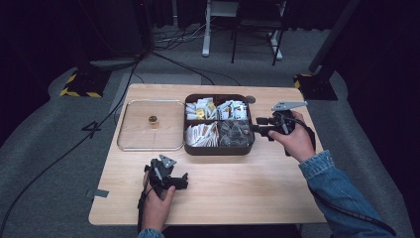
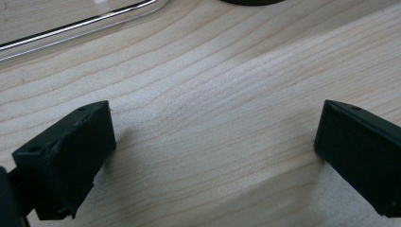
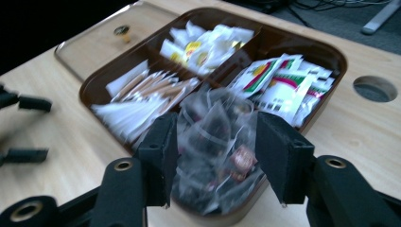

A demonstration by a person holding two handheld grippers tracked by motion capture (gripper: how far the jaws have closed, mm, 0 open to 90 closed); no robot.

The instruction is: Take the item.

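Pale wooden tabletop (image 1: 237,193) bears your brown four-compartment tray (image 3: 338,56); your right gripper (image 3: 215,156), jaws wide astride the clear crinkly sachets (image 3: 213,137) in its near-right compartment, may snag several, while your left gripper (image 2: 213,156) idles wide.

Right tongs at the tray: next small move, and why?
Probably ease the right tongs down into the clear packets and close. The jaws stand open on either side of that compartment's pile in the brown tray, with nothing gripped yet. Left tongs rest open over bare table.
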